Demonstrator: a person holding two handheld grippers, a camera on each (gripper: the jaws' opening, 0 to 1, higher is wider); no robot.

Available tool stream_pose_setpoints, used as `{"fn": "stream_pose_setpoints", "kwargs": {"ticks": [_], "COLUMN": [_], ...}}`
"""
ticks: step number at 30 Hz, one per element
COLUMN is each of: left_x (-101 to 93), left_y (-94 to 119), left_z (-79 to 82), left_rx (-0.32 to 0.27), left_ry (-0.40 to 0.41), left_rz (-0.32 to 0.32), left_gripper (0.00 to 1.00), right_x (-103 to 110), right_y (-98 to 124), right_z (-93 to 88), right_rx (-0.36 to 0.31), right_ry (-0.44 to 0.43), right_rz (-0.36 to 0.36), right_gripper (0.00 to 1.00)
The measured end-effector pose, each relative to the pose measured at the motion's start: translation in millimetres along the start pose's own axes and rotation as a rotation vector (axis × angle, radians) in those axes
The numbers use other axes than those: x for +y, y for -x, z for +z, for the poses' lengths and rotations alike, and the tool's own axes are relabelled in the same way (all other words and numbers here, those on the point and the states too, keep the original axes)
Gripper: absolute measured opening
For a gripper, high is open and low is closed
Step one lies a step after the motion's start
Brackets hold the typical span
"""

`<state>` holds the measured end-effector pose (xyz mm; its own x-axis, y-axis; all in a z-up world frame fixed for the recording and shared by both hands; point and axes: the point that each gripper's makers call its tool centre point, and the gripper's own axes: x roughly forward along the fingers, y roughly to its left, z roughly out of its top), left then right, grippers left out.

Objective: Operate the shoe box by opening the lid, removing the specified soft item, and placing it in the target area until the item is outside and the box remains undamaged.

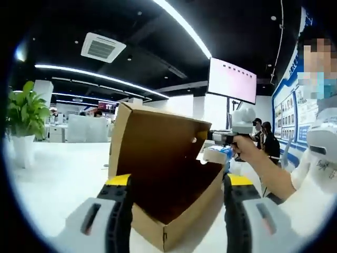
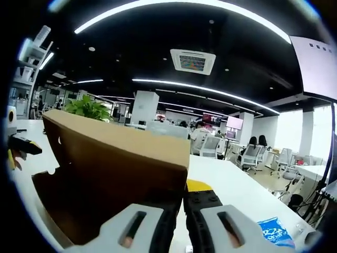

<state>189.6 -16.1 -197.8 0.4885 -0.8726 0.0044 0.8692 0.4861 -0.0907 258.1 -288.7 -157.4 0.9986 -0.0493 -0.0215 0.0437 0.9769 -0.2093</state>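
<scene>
A brown cardboard shoe box (image 1: 174, 221) stands on the white table (image 1: 63, 174) with its hinged lid (image 1: 158, 147) raised. My left gripper (image 1: 176, 211) is open, its jaws wide apart on either side of the box's near corner. The box's inside is dark and I cannot see what it holds. In the left gripper view a person's hand holds my right gripper (image 1: 210, 137) at the lid's free edge. In the right gripper view, the right gripper (image 2: 180, 211) is shut on the lid (image 2: 116, 158). The left gripper (image 2: 21, 146) shows at the far left there.
A potted plant (image 1: 23, 113) stands on the table to the left, and a large screen (image 1: 231, 80) hangs behind the box. A blue packet (image 2: 274, 231) lies on the table at the right. People sit at desks in the background.
</scene>
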Motion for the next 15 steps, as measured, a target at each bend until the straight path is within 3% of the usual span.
{"fn": "stream_pose_setpoints", "kwargs": {"ticks": [1,3,5,7,9,12,15], "left_x": [6.7,6.2,6.5,-0.8,-2.9,3.3,-0.7], "left_y": [1,5,7,9,9,10,11], "left_z": [0.2,-5.9,-12.9,-13.3,-2.6,3.0,5.1], "left_rx": [-0.007,0.002,0.019,0.022,-0.017,-0.008,0.020], "left_ry": [-0.018,-0.050,-0.018,0.033,0.093,0.058,0.035], "left_rz": [0.037,0.035,0.034,-0.008,-0.015,0.043,0.041], "left_gripper": [0.75,0.72,0.69,0.68,0.69,0.70,0.68], "right_x": [0,0,0,0,1,2,2], "right_y": [0,1,1,2,3,4,5], "right_z": [0.0,0.1,-0.3,-1.6,-2.6,-3.0,-3.1], "right_rx": [0.000,0.003,0.005,0.009,0.015,0.015,0.012], "right_ry": [0.002,0.003,0.011,0.010,0.023,0.035,0.043], "right_rz": [0.000,-0.001,-0.003,-0.006,-0.011,-0.016,-0.019], "right_gripper": [0.00,0.00,0.01,0.01,0.01,0.01,0.01]}}
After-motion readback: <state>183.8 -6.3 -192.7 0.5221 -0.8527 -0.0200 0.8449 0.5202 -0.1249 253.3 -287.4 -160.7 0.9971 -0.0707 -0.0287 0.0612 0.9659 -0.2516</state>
